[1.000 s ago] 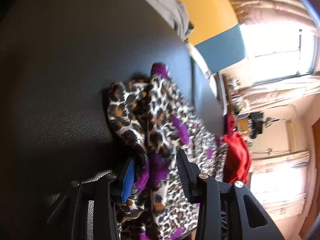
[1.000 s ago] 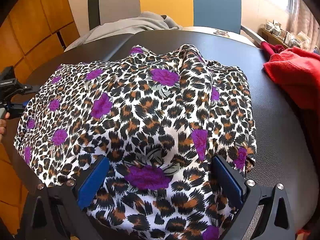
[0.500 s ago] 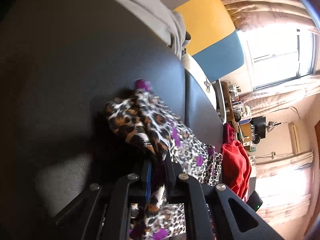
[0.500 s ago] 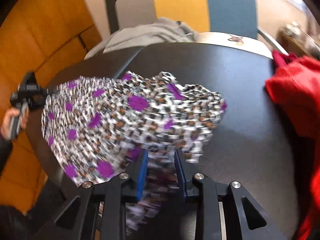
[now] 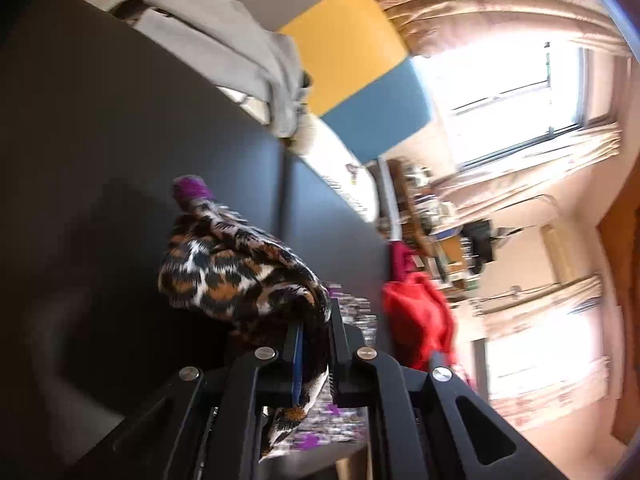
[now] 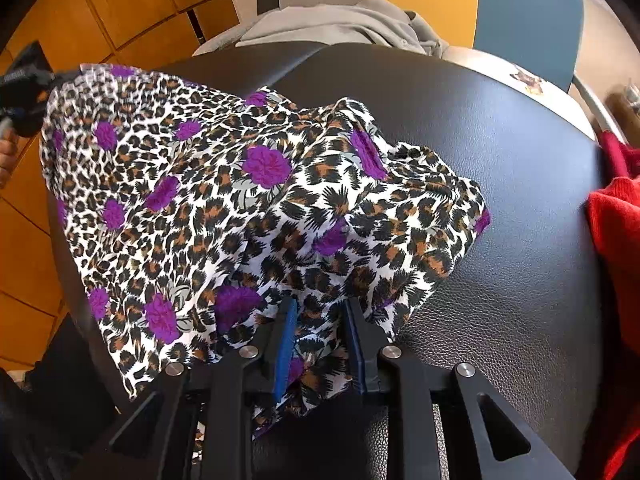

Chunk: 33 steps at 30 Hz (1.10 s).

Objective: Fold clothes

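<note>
A leopard-print garment with purple flowers [image 6: 224,200] is stretched across the black leather table [image 6: 520,208]. My right gripper [image 6: 320,312] is shut on its near edge, with cloth bunched between the blue pads. In the left wrist view my left gripper [image 5: 314,332] is shut on another corner of the same garment [image 5: 232,272], lifted off the table [image 5: 120,160]. That left gripper also shows at the far left of the right wrist view [image 6: 24,92], holding the raised corner, with a hand below it.
A red garment [image 6: 616,216] lies at the table's right edge, also seen in the left wrist view [image 5: 416,320]. A grey garment [image 6: 340,20] is heaped at the far side by grey, yellow and blue chair backs. Wooden panelling stands to the left.
Both grippers went from open to shut on the garment's edge. The cloth has been lifted and pulled, so it now bunches and hangs between them.
</note>
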{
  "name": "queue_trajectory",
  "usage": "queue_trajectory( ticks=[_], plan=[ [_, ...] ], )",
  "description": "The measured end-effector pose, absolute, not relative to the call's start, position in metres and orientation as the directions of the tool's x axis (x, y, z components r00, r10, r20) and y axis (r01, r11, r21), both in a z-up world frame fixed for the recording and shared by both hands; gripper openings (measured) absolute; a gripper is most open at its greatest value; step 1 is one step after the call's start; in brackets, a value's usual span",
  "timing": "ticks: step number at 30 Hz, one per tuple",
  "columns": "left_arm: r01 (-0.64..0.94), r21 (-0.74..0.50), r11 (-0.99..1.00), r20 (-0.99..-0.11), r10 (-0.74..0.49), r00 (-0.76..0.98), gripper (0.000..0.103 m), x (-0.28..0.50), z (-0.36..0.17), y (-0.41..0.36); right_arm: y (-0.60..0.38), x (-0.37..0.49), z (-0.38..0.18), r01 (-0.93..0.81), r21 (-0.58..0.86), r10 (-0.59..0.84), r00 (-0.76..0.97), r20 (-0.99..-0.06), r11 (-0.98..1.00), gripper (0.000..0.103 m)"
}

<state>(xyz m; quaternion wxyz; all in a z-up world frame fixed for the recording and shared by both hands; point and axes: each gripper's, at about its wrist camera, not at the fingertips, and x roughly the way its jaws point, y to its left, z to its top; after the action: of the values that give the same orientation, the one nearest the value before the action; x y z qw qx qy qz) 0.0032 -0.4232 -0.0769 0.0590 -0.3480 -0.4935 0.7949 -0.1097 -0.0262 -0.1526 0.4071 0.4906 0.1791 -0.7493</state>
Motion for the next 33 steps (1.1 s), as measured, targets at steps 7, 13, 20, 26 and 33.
queue_trajectory(
  ticks=[7,13,20,26,33],
  plan=[
    [0.173,-0.840,-0.515,-0.459,0.503,-0.733,0.008,-0.039,-0.040,-0.347,0.001,-0.115,-0.158,0.745,0.228,-0.520,-0.181,-0.835,-0.627,0.024],
    [0.162,-0.788,-0.593,-0.544,0.550,-0.633,0.008,-0.102,-0.045,-0.254,0.026,-0.120,-0.163,0.710,0.315,-0.591,-0.175,-0.787,-0.630,0.025],
    [0.195,-0.701,-0.686,-0.695,0.594,-0.405,0.008,-0.158,-0.122,-0.162,0.060,-0.126,-0.166,0.666,0.416,-0.668,-0.169,-0.725,-0.620,0.025],
    [0.208,-0.814,-0.543,-0.580,0.732,-0.358,0.019,-0.152,-0.127,-0.147,0.085,-0.131,-0.168,0.637,0.467,-0.701,-0.166,-0.694,-0.613,0.024],
    [0.065,-0.834,-0.547,-0.500,0.702,-0.507,0.023,-0.123,-0.048,-0.194,0.139,-0.122,-0.142,0.616,0.436,-0.681,-0.236,-0.693,-0.657,0.056]
  ],
)
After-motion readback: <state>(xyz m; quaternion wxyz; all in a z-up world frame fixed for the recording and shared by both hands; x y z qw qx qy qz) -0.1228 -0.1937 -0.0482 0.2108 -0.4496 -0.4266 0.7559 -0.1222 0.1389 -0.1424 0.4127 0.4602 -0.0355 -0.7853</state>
